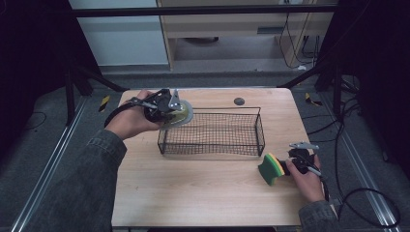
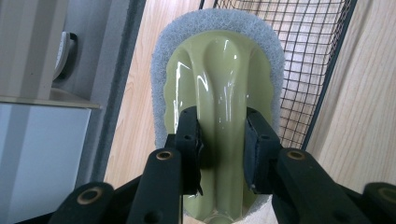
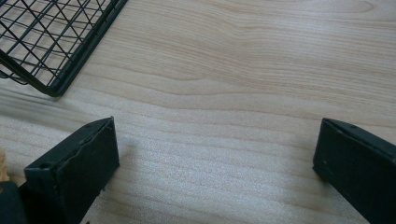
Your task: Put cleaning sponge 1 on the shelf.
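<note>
- While the person's left hand [image 1: 129,121] reaches over the table's far left, the left gripper [image 2: 223,140] clamps its two black jaws on the ridged grip of a pale green scrubber [image 2: 219,93] with a grey scouring pad.
- Seen from the high view, that scrubber [image 1: 181,113] hangs at the left end of a black wire basket [image 1: 212,133], just over its rim.
- On the wooden table [image 1: 193,193], the basket stands near the middle.
- At the near right, the right gripper [image 3: 215,154] has its jaws spread wide over bare wood, holding nothing.
- A green and yellow sponge [image 1: 270,169] sits just beside the right hand [image 1: 307,176], at that gripper's tip; whether they touch I cannot tell.
</note>
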`<state>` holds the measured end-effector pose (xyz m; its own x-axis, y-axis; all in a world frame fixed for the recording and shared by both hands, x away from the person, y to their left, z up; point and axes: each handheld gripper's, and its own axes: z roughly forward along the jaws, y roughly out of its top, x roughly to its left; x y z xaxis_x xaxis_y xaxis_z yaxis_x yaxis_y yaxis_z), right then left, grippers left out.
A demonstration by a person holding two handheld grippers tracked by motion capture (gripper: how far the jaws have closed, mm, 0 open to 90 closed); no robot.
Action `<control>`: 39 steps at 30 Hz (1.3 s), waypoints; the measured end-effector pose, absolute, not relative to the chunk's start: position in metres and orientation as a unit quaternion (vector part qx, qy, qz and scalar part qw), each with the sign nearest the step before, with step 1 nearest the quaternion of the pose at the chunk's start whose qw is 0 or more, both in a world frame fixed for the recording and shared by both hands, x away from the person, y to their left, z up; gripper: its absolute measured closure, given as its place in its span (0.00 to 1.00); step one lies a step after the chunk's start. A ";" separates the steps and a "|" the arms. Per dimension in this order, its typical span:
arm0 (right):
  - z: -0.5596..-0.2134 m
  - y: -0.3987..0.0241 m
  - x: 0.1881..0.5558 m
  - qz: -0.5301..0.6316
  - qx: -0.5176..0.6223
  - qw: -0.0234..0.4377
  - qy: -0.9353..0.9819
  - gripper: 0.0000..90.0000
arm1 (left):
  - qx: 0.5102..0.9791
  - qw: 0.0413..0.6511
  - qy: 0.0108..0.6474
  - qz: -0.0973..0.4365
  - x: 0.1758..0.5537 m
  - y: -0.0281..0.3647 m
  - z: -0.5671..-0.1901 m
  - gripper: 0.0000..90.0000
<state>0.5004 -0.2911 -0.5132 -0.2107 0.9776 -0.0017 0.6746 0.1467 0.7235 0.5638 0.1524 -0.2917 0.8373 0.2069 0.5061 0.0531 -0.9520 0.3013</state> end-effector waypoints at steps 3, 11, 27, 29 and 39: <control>-0.513 -0.291 0.500 0.306 0.577 0.248 0.715 0.00 | 0.949 0.139 0.066 0.276 0.565 0.151 -0.293 0.78; -0.513 -0.291 0.501 0.306 0.578 0.246 0.716 0.00 | 0.952 0.130 0.053 0.271 0.568 0.141 -0.302 0.78; -0.513 -0.291 0.501 0.305 0.575 0.246 0.718 0.00 | 0.957 0.116 0.032 0.263 0.576 0.128 -0.329 0.78; -0.513 -0.292 0.501 0.305 0.574 0.247 0.719 0.00 | 0.957 0.118 0.034 0.263 0.576 0.127 -0.330 0.78; -0.513 -0.291 0.502 0.306 0.576 0.246 0.717 0.00 | 0.956 0.118 0.021 0.268 0.576 0.128 -0.331 0.78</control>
<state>0.5022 -0.2910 -0.5128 -0.2163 0.9763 -0.0002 0.6751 0.1497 0.7224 0.5765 0.1277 -0.3314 0.8559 0.1043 0.5064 -0.0224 -0.9710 0.2378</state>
